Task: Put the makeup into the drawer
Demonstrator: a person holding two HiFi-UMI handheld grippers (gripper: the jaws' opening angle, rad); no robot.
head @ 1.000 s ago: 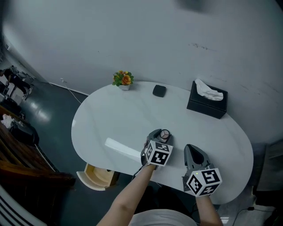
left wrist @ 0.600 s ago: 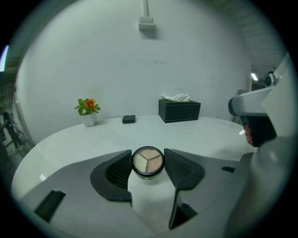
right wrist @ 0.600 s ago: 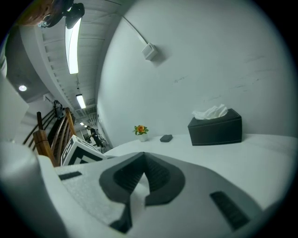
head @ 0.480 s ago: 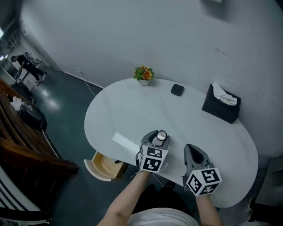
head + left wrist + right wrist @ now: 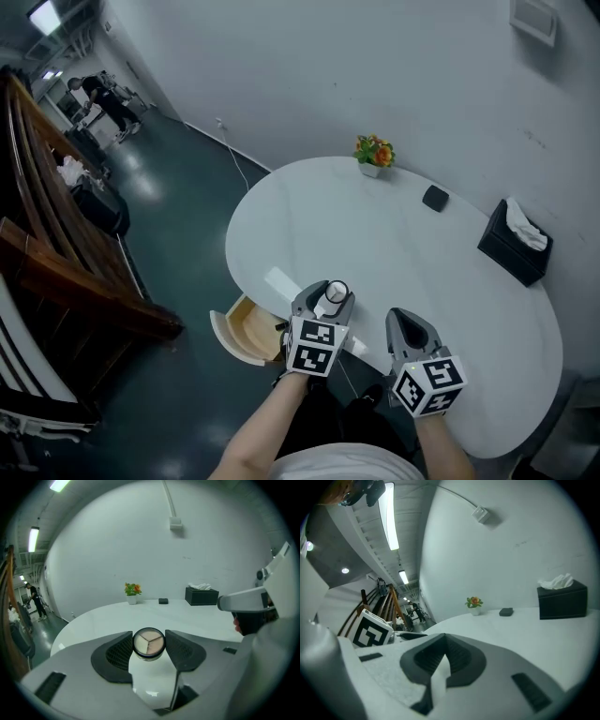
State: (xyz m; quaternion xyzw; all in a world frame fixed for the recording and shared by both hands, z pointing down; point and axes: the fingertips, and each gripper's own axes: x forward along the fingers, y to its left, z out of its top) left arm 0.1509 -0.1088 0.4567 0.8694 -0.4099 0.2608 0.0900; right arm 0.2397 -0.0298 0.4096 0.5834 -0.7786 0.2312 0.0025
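A round makeup compact (image 5: 337, 292) with pale powder wedges (image 5: 149, 643) is clamped between the jaws of my left gripper (image 5: 324, 298), lifted above the near left edge of the white oval table (image 5: 403, 244). Below that edge, an open curved wooden drawer (image 5: 246, 339) sticks out. It lies left of and below the left gripper. My right gripper (image 5: 406, 321) hovers over the table's near edge just to the right, its dark pads (image 5: 454, 660) pressed together with nothing between them. The left gripper view shows the right gripper (image 5: 247, 605) at its right side.
At the table's far side stand a small flower pot (image 5: 373, 154), a small black case (image 5: 435, 198) and a black tissue box (image 5: 516, 242). A wooden stair rail (image 5: 66, 234) and dark floor lie to the left. A person stands far off, top left.
Both grippers have shifted left along the table's near edge, the left one rising slightly with the compact still in its jaws. The drawer now lies closer to the left gripper.
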